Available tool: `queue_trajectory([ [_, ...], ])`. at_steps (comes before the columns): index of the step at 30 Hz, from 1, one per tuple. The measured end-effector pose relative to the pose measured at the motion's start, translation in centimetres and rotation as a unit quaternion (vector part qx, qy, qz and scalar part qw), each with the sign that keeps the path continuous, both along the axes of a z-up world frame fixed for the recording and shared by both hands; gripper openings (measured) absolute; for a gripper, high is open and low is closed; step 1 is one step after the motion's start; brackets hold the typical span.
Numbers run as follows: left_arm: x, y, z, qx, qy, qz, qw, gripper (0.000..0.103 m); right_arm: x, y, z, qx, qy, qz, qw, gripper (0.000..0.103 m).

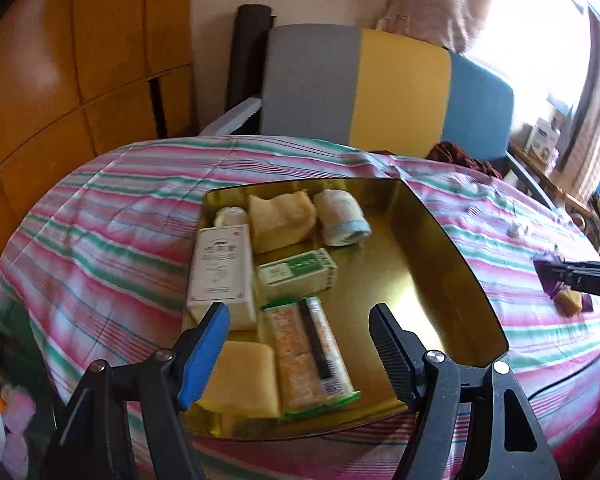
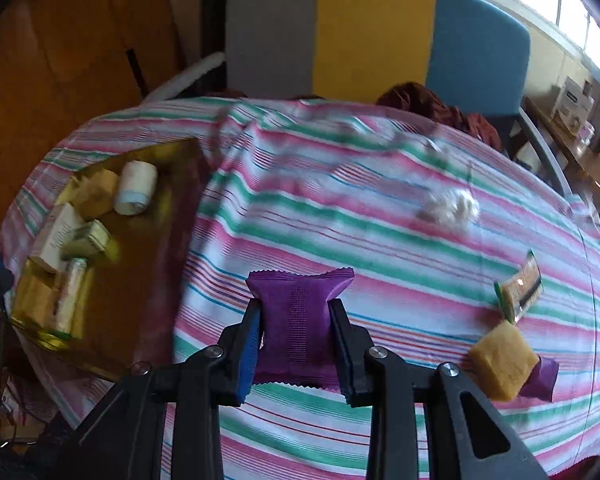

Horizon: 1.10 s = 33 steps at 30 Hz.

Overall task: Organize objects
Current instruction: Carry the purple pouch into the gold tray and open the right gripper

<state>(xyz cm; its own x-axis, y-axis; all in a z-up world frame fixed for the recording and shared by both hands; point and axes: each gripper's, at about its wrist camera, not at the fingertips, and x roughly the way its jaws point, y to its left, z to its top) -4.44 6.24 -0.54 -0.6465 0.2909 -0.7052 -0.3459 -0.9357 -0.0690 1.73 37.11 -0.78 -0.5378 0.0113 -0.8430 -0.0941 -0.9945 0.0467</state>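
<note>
Purple packet (image 2: 298,322), striped tablecloth (image 2: 340,200), tricolour chair (image 2: 372,28)

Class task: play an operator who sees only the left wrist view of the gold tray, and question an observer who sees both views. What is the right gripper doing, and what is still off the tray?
Operator: What does the right gripper hold?
Observer: The right gripper is shut on a purple packet, held clear above the striped cloth.
Operator: Anything else purple out there?
Observer: Another purple packet lies under a yellow sponge.
Operator: What else is off the tray?
Observer: A green-edged cracker pack and a white fluffy wad lie on the cloth.
</note>
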Motion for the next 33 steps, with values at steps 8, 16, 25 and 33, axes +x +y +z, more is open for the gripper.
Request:
queue_trajectory([
  [8, -0.8, -4.8, 0.2, 0.02, -0.003, 0.055, 0.9983, 0.073, -5.7, -13.1, 1.7, -0.016, 0.027, 0.123, 0.992, 0.032],
  [16, -1.3, -8.1, -1.2, 0.027, -0.025, 0.085, 0.9957, 0.073, -12.0, -17.9, -4.7, -0.017, -0.047, 0.118, 0.992, 0.032],
  [25, -1.9, -9.2, -2.4, 0.035, -0.045, 0.098, 0.9935, 0.073, -14.7, -18.8, -7.4, -0.002, -0.071, 0.096, 0.993, 0.032],
  [33, -1.8, -9.2, -2.4, 0.034, -0.043, 0.098, 0.9937, 0.076, -14.0, -18.3, -7.1, -0.026, -0.058, 0.094, 0.994, 0.04],
])
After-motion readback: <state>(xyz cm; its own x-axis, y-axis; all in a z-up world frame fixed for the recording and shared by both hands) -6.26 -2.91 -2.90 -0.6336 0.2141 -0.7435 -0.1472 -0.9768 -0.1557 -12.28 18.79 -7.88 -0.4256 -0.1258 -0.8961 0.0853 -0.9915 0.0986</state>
